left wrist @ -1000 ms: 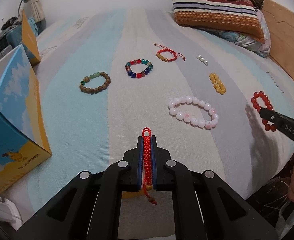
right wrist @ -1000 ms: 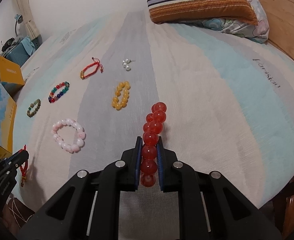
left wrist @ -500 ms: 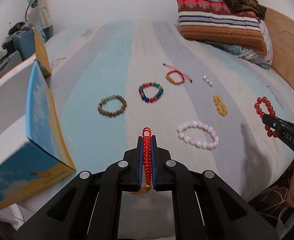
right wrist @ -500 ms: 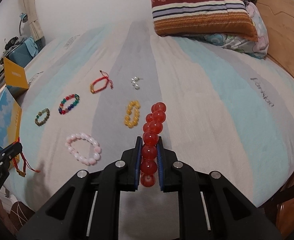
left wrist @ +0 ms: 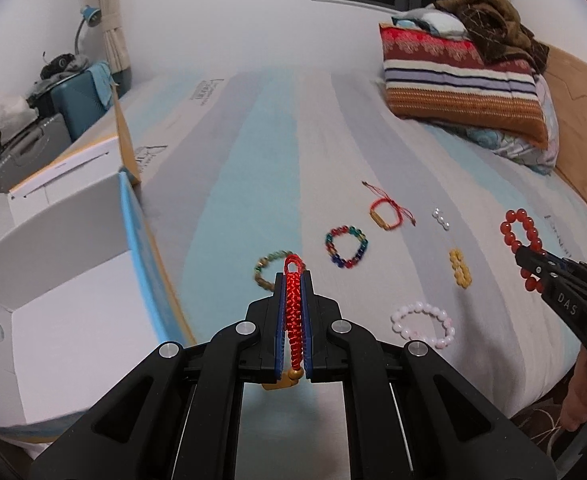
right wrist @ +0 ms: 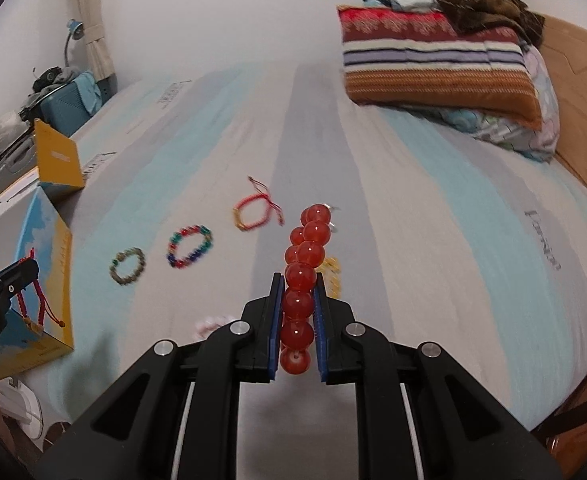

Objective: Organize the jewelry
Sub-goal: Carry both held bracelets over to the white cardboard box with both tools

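My left gripper (left wrist: pixel 293 280) is shut on a red braided cord bracelet (left wrist: pixel 293 312), held above the bed's front edge beside an open white-lined box (left wrist: pixel 53 300). My right gripper (right wrist: pixel 298 280) is shut on a red bead bracelet (right wrist: pixel 305 264) and shows at the right of the left wrist view (left wrist: pixel 533 268). On the striped bedsheet (left wrist: pixel 253 160) lie a brown-green bead bracelet (left wrist: pixel 265 272), a multicolour bead bracelet (left wrist: pixel 347 246), a red string bracelet (left wrist: pixel 387 216), white pearls (left wrist: pixel 440 218), a yellow bead bracelet (left wrist: pixel 460 267) and a pink bead bracelet (left wrist: pixel 421 324).
The blue and yellow box (right wrist: pixel 41 280) stands at the bed's left front edge, a yellow box (right wrist: pixel 57 160) behind it. A striped pillow (left wrist: pixel 461 84) with clothes lies at the far right by a wooden headboard (left wrist: pixel 581 92). Suitcases (left wrist: pixel 73 96) stand at the left.
Both grippers have risen and drawn back from the bed with their bracelets. The left one has moved left, so the open box now fills the left of its view.
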